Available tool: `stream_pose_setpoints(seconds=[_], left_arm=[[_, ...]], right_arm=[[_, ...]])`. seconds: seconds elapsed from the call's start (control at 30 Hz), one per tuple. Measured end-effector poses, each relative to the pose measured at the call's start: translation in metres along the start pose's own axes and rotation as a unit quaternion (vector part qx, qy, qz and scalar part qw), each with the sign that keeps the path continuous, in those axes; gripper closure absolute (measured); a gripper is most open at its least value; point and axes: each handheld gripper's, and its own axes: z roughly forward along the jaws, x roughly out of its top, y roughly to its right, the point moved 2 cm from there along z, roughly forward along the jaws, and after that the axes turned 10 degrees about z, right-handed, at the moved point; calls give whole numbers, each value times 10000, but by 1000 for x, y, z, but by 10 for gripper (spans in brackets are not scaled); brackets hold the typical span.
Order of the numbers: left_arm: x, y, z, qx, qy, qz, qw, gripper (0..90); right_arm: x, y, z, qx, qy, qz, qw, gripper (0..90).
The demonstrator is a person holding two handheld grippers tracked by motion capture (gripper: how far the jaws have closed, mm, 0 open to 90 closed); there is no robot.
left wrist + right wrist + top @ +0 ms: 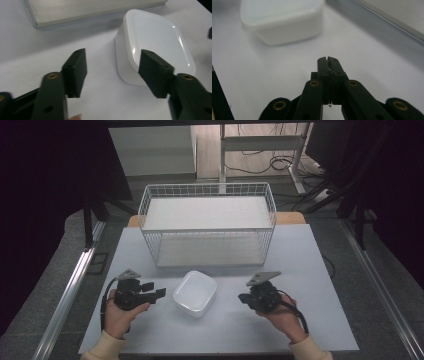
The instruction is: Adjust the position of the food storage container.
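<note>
A white rounded-square plastic box (pixel 195 293) lies on the pale table between the two hand-held grippers. My left gripper (pixel 156 291) sits just left of it, pointing at it. In the left gripper view its jaws (pixel 113 53) stand open with only bare table between them, and the box (pixel 160 32) lies just beyond the right jaw. My right gripper (pixel 242 298) is a little to the right of the box, apart from it. Its jaws (pixel 328 60) are shut with nothing in them, and the box (pixel 284 25) lies ahead at the upper left.
A white wire basket (pixel 207 186) with two flat shelves stands at the back middle of the table (pixel 310 285). Its lower shelf edge (pixel 87 10) runs close behind the box. Metal rails flank the table left and right, and cables lie on the floor behind it.
</note>
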Motion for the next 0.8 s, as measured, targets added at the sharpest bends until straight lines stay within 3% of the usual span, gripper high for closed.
stream_pose_setpoints(seconds=[0.1,0.13,0.3,0.4,0.43,0.47,0.53,0.63,0.8], left_arm=[[4,1,5,0,-62,126,9999,486],[6,2,6,11,-61,160,9999,491],[12,0,14,-6,-148,210,9997,564],[14,-1,21,-91,-298,223,9993,704],[15,-2,24,-105,-355,227,9991,794],[16,-2,26,-134,-398,216,9989,794],[19,-3,32,-221,-472,217,9984,879],[22,-2,43,-395,-617,207,9971,898],[19,3,43,-516,-739,286,9955,900]], right_arm=[[-12,17,-18,8,134,230,9996,520],[-17,24,-29,-97,319,412,9986,409],[-22,35,-45,-176,634,681,9955,323],[-22,41,-53,-225,772,769,9938,305],[-21,42,-54,-251,785,789,9935,296],[-21,42,-54,-251,785,789,9935,296],[-21,44,-55,-298,775,803,9933,290],[-22,47,-56,-338,776,858,9927,289],[-22,52,-60,-436,830,919,9913,287]])
